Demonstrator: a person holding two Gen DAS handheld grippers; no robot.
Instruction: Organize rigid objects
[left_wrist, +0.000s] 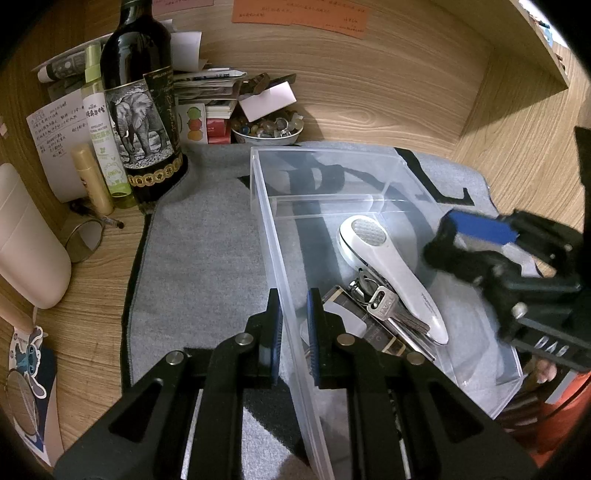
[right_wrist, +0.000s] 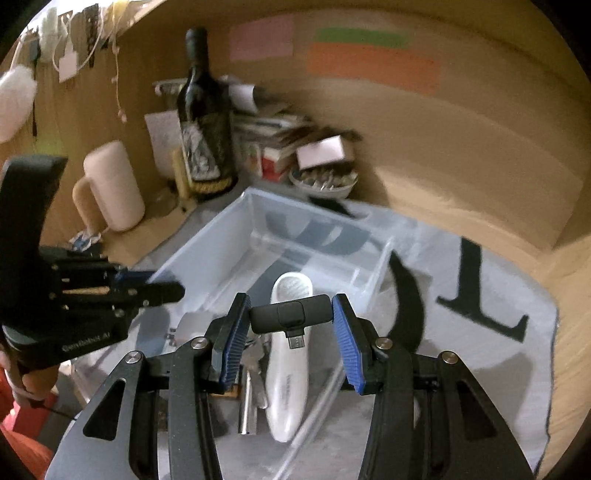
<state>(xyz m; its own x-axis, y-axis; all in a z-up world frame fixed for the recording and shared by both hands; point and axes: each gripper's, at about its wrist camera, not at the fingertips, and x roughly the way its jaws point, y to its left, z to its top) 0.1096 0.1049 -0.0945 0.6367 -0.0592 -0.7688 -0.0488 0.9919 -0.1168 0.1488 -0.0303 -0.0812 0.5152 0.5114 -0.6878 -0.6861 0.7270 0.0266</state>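
From my left wrist, my left gripper (left_wrist: 291, 332) has its blue ribbed pads pinching the near left wall of the clear plastic bin (left_wrist: 369, 155), one pad outside, one inside, steadying it on the grey felt mat (left_wrist: 199, 258). Inside lie a smooth white handheld device (left_wrist: 391, 273) with a meshed round head, a bunch of metal keys (left_wrist: 384, 306) and a flat dark box with gold trim (left_wrist: 373, 332). My right gripper (left_wrist: 476, 236) hangs over the bin's right side.

From my right wrist, blurred, my right gripper (right_wrist: 290, 321) is clamped on a small matte black adapter (right_wrist: 290, 314), held crosswise by its ends, its metal plug pointing down. It hovers above the white device inside the bin.

I judge this the placing step: the adapter is over the bin but not set down. Next calls for lowering it into a bare patch beside the keys, then spreading the pads. The piece is hard and slick, so it may tip when let go.
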